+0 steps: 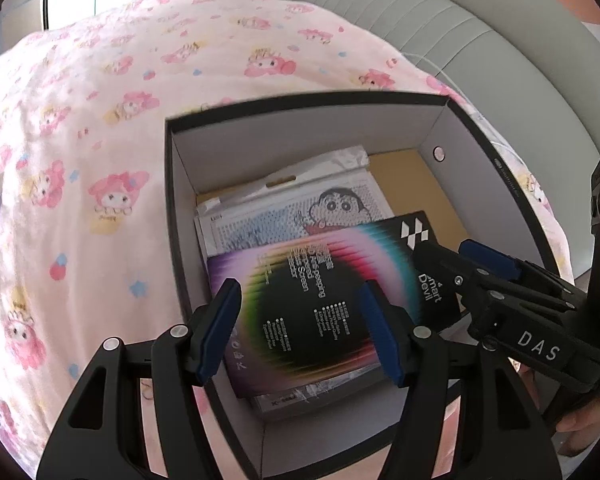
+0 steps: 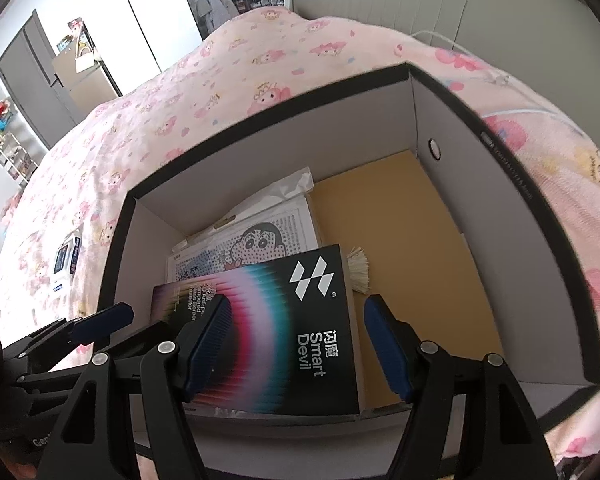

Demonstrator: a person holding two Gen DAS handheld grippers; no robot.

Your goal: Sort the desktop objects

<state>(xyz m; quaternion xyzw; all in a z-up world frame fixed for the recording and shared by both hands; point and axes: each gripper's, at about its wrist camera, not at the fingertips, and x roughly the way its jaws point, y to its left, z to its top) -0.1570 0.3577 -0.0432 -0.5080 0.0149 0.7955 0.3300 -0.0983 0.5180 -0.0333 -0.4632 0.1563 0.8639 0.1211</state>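
Both our left gripper (image 1: 298,326) and right gripper (image 2: 298,344) hang open over the screen-protector pack (image 2: 284,336), which, tilted atop the stack, may slide toward the box's (image 2: 500,216) bare right side

Both the left gripper (image 1: 298,326) and the right gripper (image 2: 296,344) are matte black linkage frames with silver pivot screws and ribbed blue finger pads (image 1: 376,330), one body lettered "DAS" in white beside bare fingertips (image 1: 580,424)

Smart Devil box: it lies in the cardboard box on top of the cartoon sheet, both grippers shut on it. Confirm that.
Not quite. The Smart Devil box does lie in the cardboard box over the cartoon sheet, but both wrist views show the left gripper and right gripper open, gripping nothing.
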